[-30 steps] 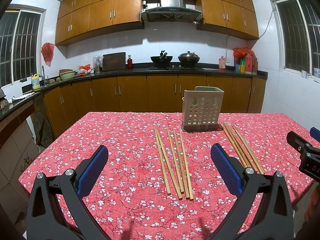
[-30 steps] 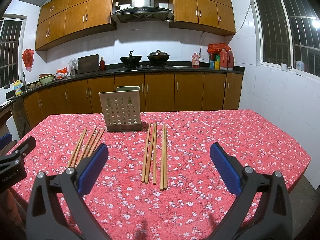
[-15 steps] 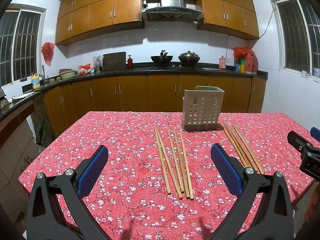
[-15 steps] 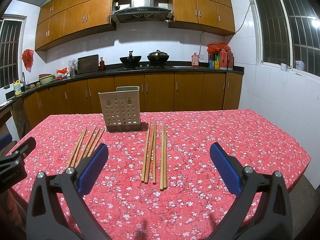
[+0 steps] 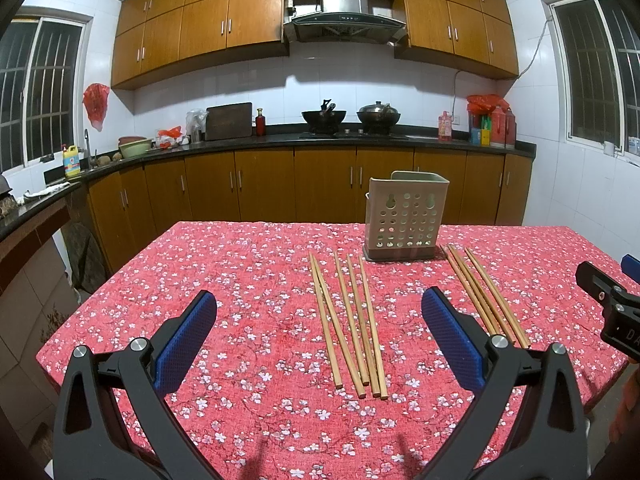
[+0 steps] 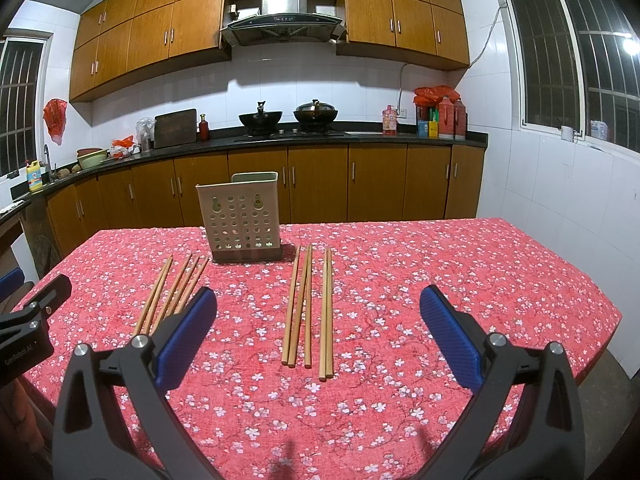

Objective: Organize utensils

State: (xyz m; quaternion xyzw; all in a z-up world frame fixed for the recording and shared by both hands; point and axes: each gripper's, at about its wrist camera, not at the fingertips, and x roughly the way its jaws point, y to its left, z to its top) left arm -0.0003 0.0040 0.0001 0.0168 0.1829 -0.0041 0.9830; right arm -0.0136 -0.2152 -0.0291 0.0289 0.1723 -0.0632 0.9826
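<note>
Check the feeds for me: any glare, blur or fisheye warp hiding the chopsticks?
Left wrist view: sharp, evenly lit, the chopsticks clear; cabinets bow from fisheye and corners go black. Right wrist view: equally sharp; one bright spot in the window, none on the tablecloth; faint shadows near the bottom edge.

The left black hand-held gripper with blue textured pads [image 5: 320, 340] is held level, jaws spread wide and holding nothing. The right hand-held gripper [image 6: 319, 338], identical, is likewise agape and unladen. Each appears in the other's view, at 3 o'clock and 9 o'clock respectively.
</note>
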